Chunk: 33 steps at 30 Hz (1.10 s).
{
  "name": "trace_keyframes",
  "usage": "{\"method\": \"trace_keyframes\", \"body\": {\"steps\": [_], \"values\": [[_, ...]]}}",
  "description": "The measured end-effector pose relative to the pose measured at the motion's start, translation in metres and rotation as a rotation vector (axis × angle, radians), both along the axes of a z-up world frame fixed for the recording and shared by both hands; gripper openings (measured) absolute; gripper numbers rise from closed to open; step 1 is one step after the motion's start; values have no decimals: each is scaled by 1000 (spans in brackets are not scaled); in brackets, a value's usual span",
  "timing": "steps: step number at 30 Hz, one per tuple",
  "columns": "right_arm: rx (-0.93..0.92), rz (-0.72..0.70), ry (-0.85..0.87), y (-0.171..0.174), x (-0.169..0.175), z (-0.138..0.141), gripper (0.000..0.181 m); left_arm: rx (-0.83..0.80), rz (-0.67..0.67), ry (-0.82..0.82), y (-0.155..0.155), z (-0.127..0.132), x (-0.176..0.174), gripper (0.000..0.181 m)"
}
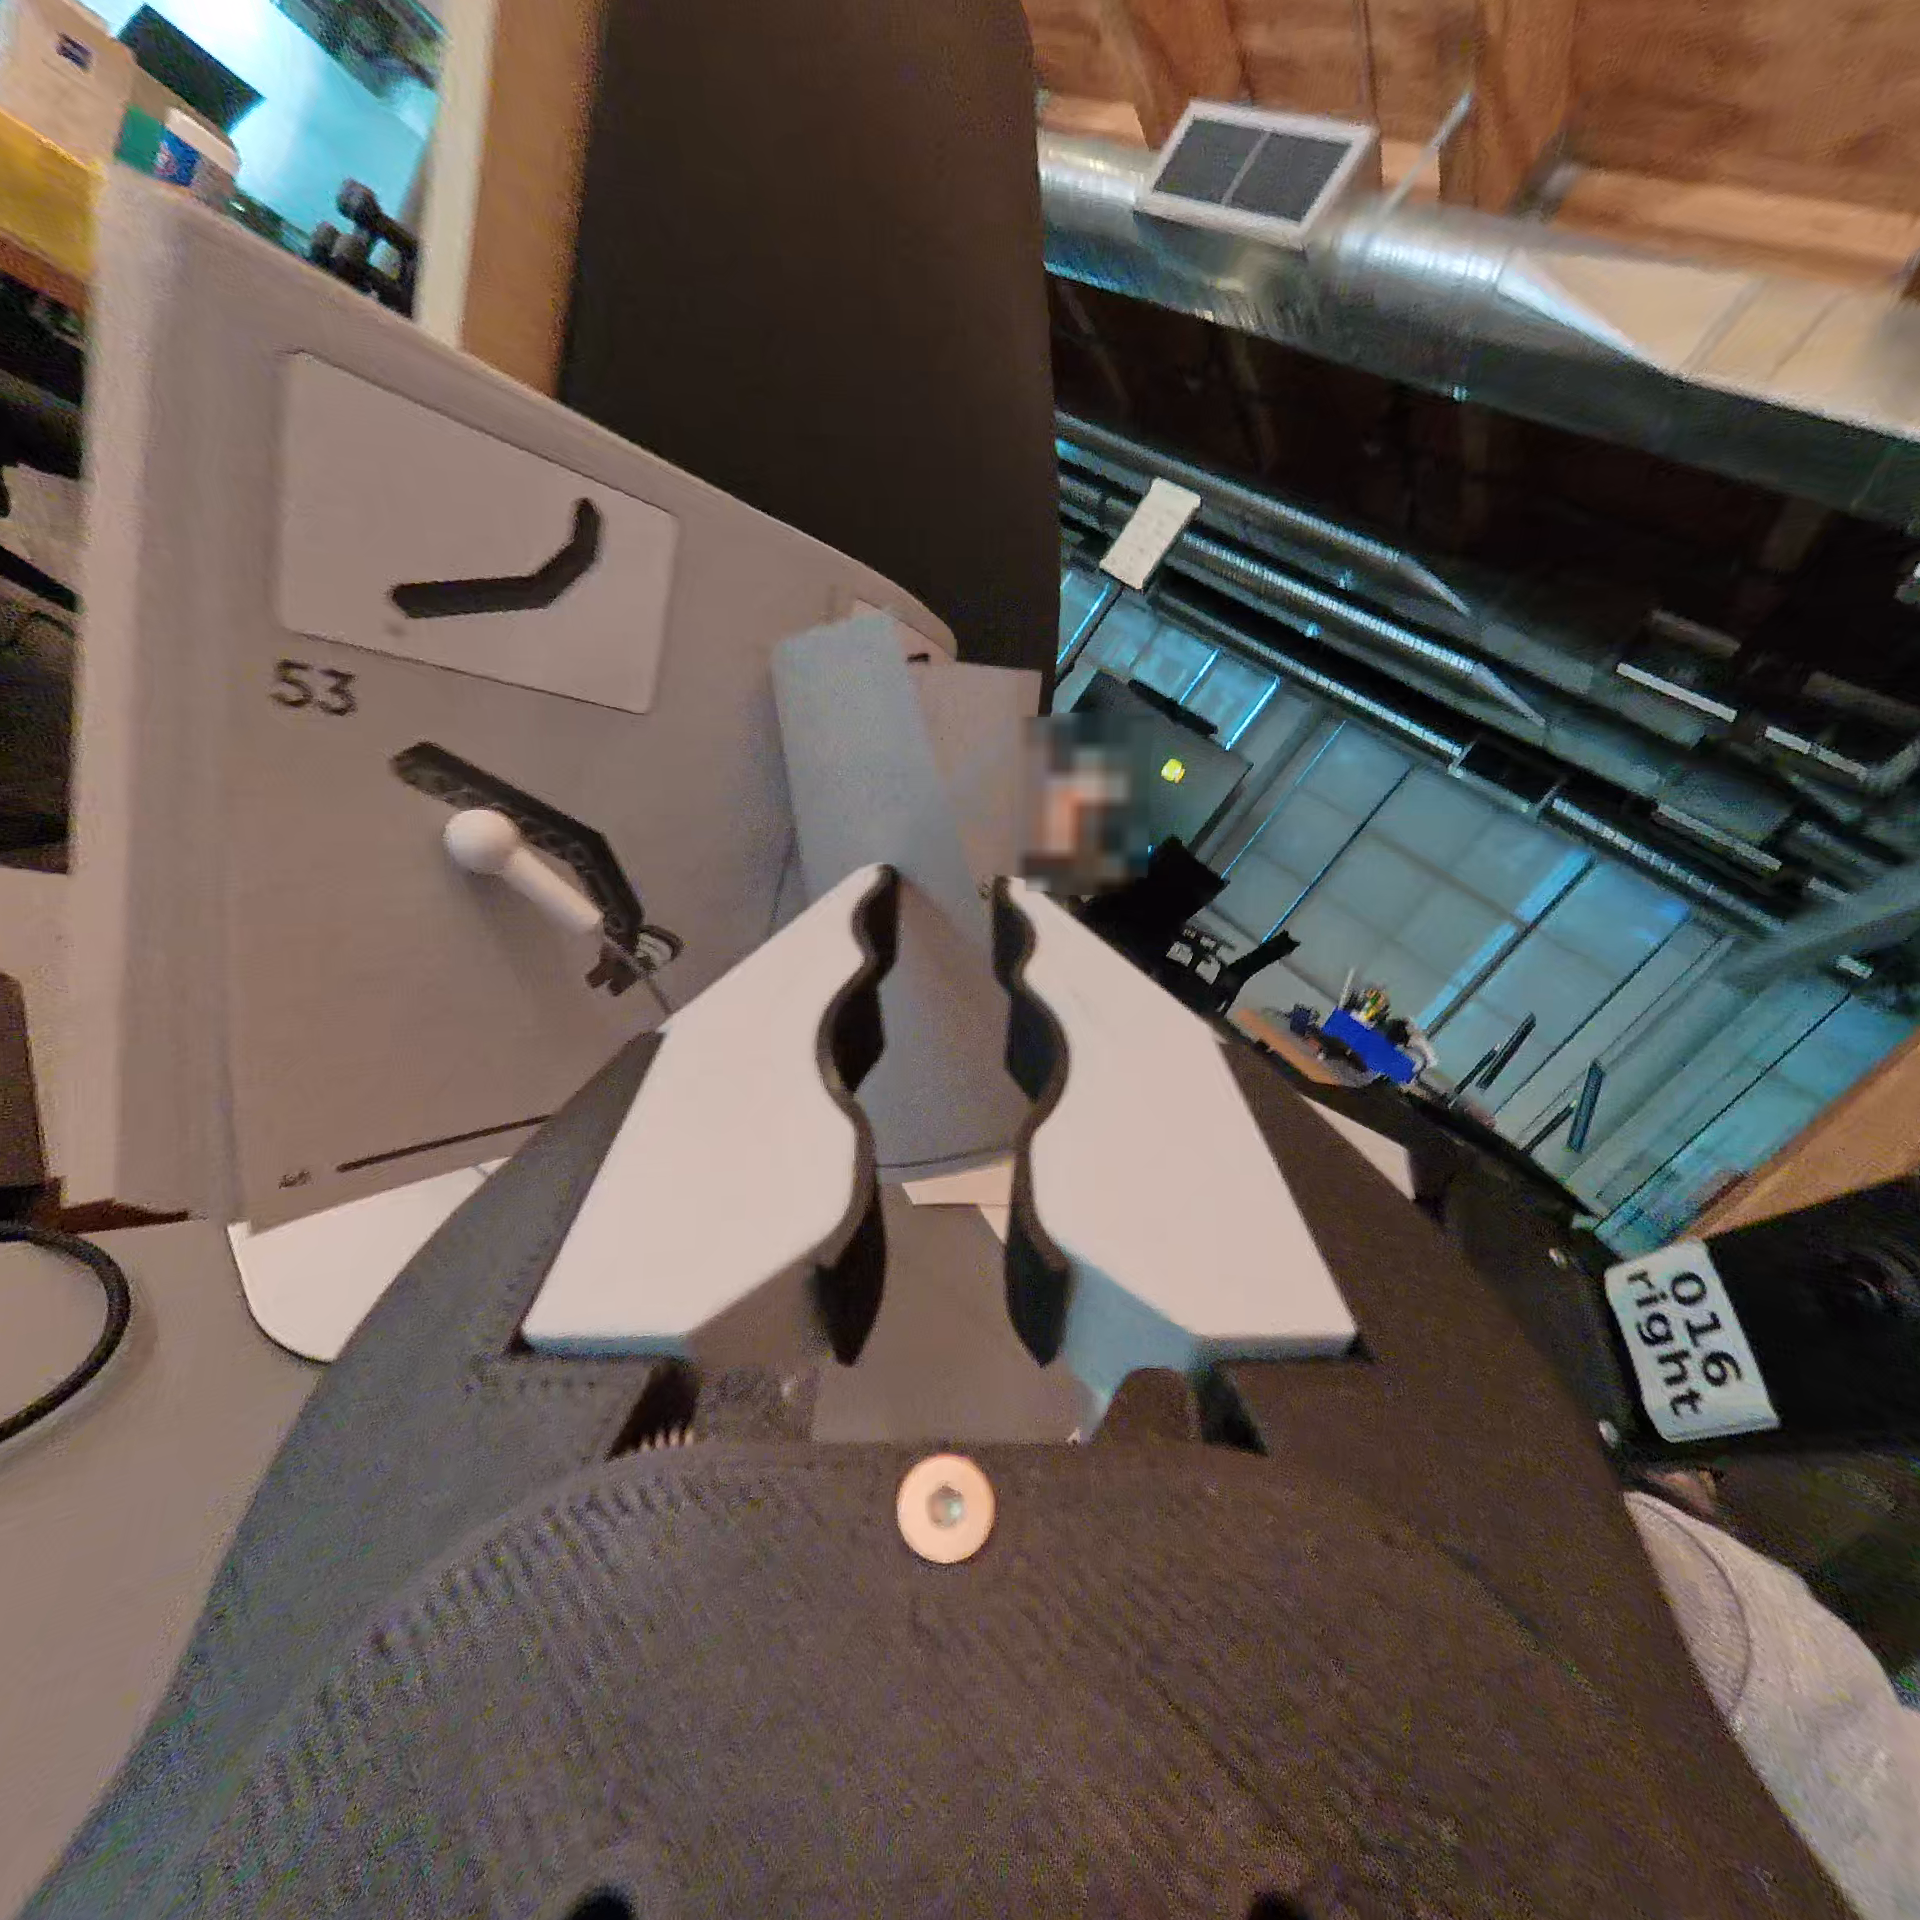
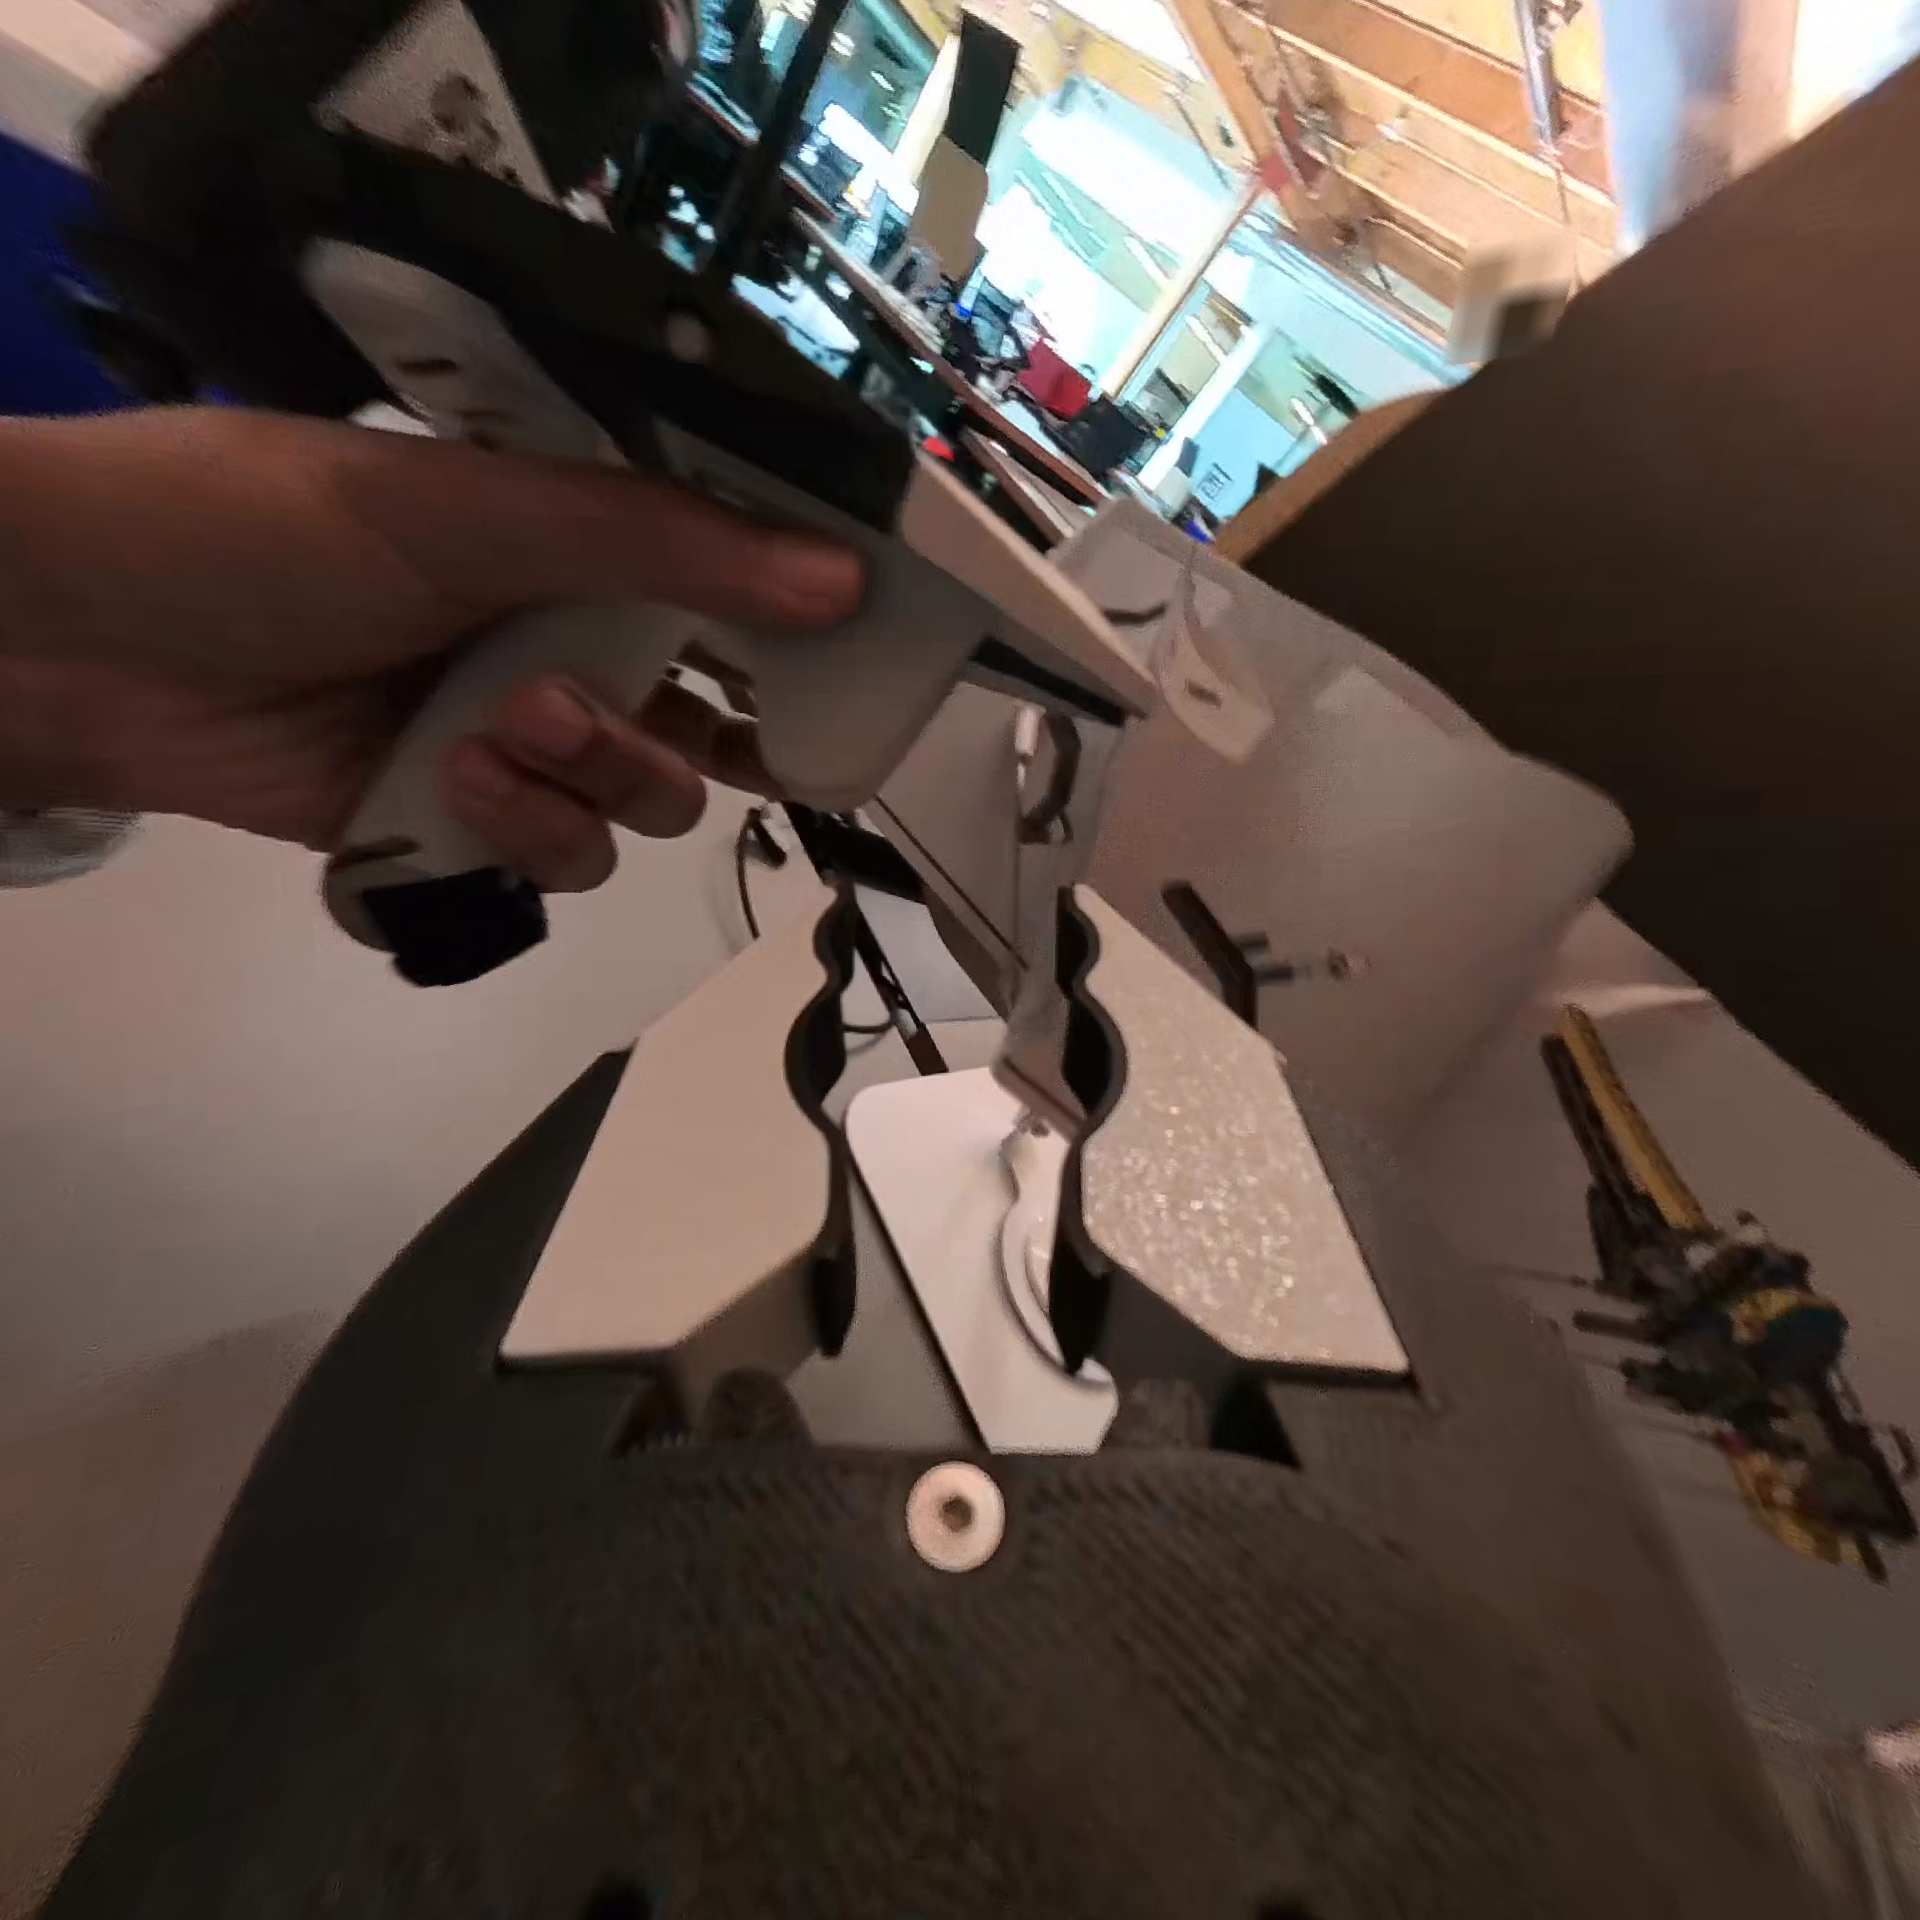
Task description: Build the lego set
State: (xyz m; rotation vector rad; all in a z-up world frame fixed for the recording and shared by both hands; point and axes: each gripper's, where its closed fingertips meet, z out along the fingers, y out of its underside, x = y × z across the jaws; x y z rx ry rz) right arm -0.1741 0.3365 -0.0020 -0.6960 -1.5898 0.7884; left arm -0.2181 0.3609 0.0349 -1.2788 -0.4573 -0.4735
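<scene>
An instruction booklet (image 1: 416,935) stands open on a white stand (image 1: 312,1278) on the grey table. My left gripper (image 1: 945,883) is open, with a grey page (image 1: 873,748) running up between its fingers. In the right wrist view the left gripper (image 2: 1091,644) is at the top of the booklet (image 2: 1351,831). My right gripper (image 2: 951,914) is open below it, with a page edge (image 2: 1029,1018) close to its right finger, above the stand's base (image 2: 935,1195). A dark and yellow lego model (image 2: 1714,1320) lies to the right on the table.
A person's hand (image 2: 312,623) holds the left gripper's handle. A black cable (image 1: 94,1320) lies on the table at left. A dark panel (image 1: 810,312) stands behind the booklet. The right gripper's black body (image 1: 1818,1309) shows at the right edge. Tip to tip, the grippers are about 6 cm apart.
</scene>
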Motion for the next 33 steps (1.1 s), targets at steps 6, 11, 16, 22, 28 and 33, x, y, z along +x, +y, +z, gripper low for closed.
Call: {"method": "trace_keyframes", "body": {"steps": [6,11,16,22,28,33], "values": [[30,32,126,17,9,80,27,-14,-30,-20,-2,-8,-11,0],[158,95,-114,46,-24,99,38,-23,-57,42,1,-5,0,0],[253,205,-577,37,-47,66,53,-24,-45,147,-1,1,5,0],[522,132,-675,53,-67,55,11,-25,0,172,-8,2,-4,0],[534,79,-650,62,-72,61,0,1,129,114,-17,1,-27,16],[397,-24,-518,69,-89,88,0,-93,215,50,-20,-19,-45,29]]}}
